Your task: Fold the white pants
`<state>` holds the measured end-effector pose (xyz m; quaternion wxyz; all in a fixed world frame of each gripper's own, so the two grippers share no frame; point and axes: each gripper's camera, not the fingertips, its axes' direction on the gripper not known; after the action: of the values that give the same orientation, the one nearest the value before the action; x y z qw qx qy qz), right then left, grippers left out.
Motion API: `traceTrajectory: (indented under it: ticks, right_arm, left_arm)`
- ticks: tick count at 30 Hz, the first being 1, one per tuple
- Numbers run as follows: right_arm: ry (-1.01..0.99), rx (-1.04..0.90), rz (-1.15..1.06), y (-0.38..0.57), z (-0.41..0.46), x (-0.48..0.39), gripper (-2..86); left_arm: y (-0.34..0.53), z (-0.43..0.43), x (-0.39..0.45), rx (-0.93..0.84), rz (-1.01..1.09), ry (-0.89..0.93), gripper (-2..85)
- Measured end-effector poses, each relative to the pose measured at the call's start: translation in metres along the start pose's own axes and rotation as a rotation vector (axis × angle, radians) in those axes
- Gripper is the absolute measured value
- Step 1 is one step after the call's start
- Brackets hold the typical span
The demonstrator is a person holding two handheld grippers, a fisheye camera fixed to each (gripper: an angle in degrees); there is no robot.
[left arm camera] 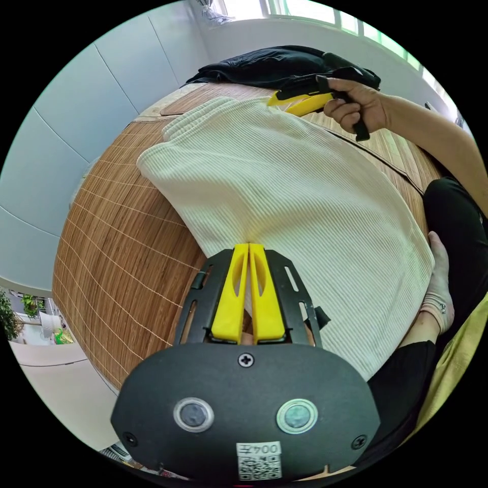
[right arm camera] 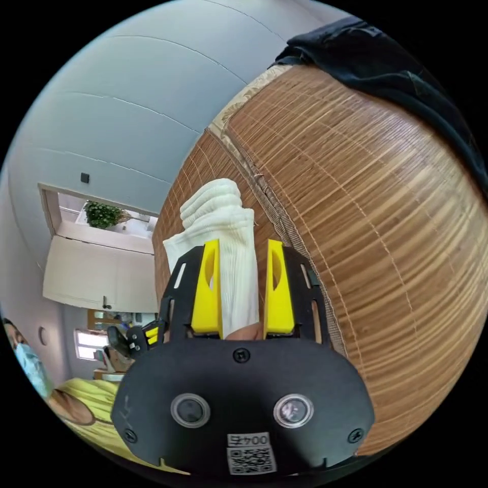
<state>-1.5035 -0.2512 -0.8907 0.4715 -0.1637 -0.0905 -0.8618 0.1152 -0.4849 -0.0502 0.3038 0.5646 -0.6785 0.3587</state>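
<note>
In the left gripper view we see the white pants [left arm camera: 284, 203] lying folded on the mat [left arm camera: 122, 244], and the left gripper [left arm camera: 248, 249] has its jaws pinched tight on their near edge, while the right gripper [left arm camera: 297, 101] sits at the far edge. In the right gripper view its jaws stand apart with a bunch of pants between them.
</note>
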Motion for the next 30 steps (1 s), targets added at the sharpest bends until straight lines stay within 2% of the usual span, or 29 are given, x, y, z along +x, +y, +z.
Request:
traceTrajectory:
  ticks: [2,4,6,9,11,13,14,16,18,22,26,28,30]
  right_arm:
    - [-0.031,-0.039,0.011,-0.006,0.010,0.006,6.2]
    - [-0.065,-0.008,-0.029,-0.004,0.005,-0.005,4.1]
    - [-0.005,0.068,-0.119,0.009,-0.007,-0.036,3.5]
    - [0.216,0.184,-0.432,0.059,-0.017,-0.122,2.9]
    - [0.409,0.222,-0.760,0.117,-0.002,-0.194,2.5]
    - [0.529,0.236,-0.984,0.161,0.016,-0.235,2.4]
    - [0.560,0.245,-1.102,0.185,0.026,-0.253,2.2]
    - [0.564,0.266,-1.173,0.201,0.031,-0.269,2.2]
    - [0.548,0.291,-1.122,0.191,0.026,-0.270,2.3]
    - [0.526,0.320,-0.824,0.120,0.008,-0.229,3.4]
    - [0.670,0.173,-0.462,0.051,0.028,-0.164,3.9]
    - [0.663,0.243,-0.410,0.051,0.021,-0.163,4.5]
    - [0.625,0.298,-0.478,0.061,0.024,-0.183,5.0]
  left_arm:
    - [0.003,-0.001,-0.004,0.004,-0.004,0.008,0.7]
    - [0.006,-0.002,-0.006,0.009,-0.006,0.005,0.8]
    - [0.009,-0.004,-0.005,0.012,-0.004,-0.012,0.8]
    - [0.011,-0.006,-0.002,0.013,0.003,-0.040,0.8]
    - [0.012,-0.007,0.000,0.013,0.008,-0.057,0.8]
    - [0.014,-0.008,0.001,0.014,0.011,-0.073,0.8]
    - [0.014,-0.008,0.001,0.014,0.011,-0.076,0.8]
    - [0.015,-0.009,0.001,0.017,0.011,-0.081,0.8]
    - [0.016,-0.010,-0.002,0.018,0.010,-0.078,0.8]
    - [0.014,-0.010,-0.006,0.012,0.015,-0.074,0.8]
    - [0.012,-0.010,-0.009,0.006,0.017,-0.071,0.8]
    - [0.012,-0.011,-0.012,0.009,0.009,-0.065,0.8]
    - [0.011,-0.011,-0.013,0.006,0.002,-0.064,0.8]
